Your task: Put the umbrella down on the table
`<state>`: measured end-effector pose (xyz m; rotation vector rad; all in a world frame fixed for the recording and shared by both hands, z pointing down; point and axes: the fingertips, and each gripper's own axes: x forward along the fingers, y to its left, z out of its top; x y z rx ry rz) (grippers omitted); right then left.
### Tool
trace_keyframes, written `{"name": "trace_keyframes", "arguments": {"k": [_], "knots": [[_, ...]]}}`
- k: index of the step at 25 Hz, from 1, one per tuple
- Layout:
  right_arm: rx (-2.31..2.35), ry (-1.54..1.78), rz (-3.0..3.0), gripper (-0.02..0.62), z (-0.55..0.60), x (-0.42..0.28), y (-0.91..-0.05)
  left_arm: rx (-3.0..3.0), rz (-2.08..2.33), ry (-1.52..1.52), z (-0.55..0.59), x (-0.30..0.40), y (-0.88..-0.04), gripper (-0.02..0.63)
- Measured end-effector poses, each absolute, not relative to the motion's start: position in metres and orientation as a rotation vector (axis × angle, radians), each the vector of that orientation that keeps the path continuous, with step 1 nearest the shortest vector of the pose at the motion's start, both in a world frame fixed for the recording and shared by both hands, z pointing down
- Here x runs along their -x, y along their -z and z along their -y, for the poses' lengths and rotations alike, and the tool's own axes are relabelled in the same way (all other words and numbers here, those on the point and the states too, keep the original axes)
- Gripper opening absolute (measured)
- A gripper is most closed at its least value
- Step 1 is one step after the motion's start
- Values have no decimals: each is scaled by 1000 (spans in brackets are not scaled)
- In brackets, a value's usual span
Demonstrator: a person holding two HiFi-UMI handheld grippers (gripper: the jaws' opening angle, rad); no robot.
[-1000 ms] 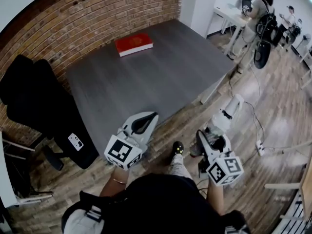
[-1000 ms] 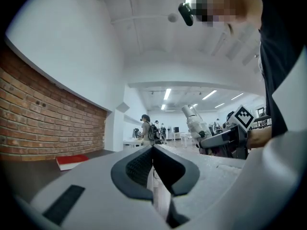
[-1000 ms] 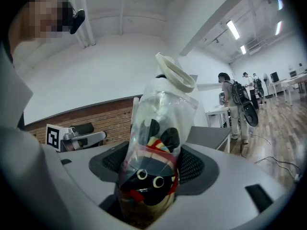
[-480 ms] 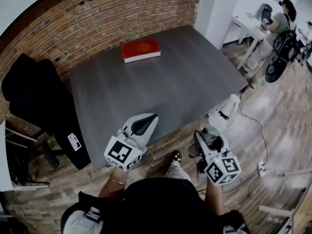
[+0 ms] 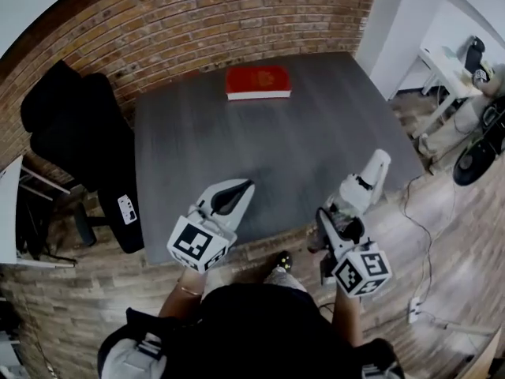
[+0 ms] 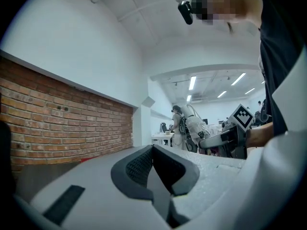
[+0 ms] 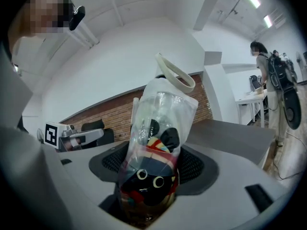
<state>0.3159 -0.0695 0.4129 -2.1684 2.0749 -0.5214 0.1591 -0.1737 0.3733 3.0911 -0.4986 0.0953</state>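
Right gripper view, plastic-wrapped umbrella (image 7: pixel 160 114) clamped within right claw (image 7: pixel 153 166), protruding forward

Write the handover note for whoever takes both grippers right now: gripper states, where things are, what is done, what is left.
Left gripper: jaws together, nothing between them, held at the near edge of the table.
Right gripper: shut on the folded umbrella, which is in a clear plastic sleeve and points up and away from the person.
Umbrella: in the air by the table's near right side, not resting on it.
Table: dark grey, with a red book at its far side.
Done: umbrella is gripped and at the table.
Left: lower it onto a bare part of the tabletop, then open the right jaws.
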Motion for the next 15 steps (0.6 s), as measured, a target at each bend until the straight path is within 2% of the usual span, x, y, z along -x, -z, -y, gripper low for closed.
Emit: {"name": "trace_keyframes", "arguments": {"k": [15], "knots": [[1898, 615, -2431, 296, 171, -339, -430, -2996, 925, -85, 226, -165, -377, 2]]}}
